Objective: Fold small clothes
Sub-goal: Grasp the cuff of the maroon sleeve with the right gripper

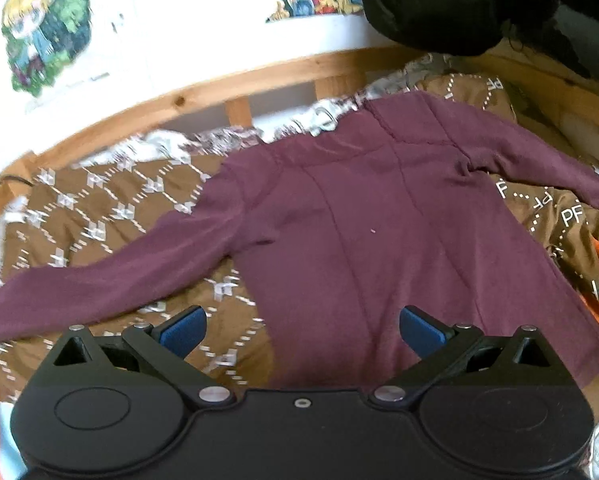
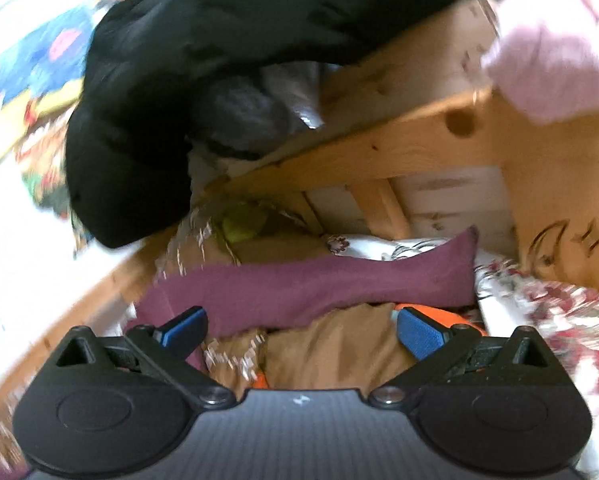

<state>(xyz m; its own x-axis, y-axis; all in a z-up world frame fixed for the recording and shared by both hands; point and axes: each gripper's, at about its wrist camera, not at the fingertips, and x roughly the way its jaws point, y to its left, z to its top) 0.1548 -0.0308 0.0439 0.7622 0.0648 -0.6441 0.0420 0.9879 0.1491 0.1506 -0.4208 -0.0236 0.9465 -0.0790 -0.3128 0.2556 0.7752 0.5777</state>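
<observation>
On the brown patterned blanket (image 1: 99,208) the maroon top (image 1: 379,232) is lying spread flat, both grippers (image 1: 301,330) (image 2: 301,330) hovering wide-jawed and empty, likely needing a sleeve (image 2: 339,280) pinch next.

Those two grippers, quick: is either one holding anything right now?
Left gripper: open, holding nothing, above the maroon shirt.
Right gripper: open, holding nothing, near the shirt's sleeve.

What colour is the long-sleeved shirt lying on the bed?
The long-sleeved shirt is dark maroon, plain without print. The left wrist view shows it best.
</observation>
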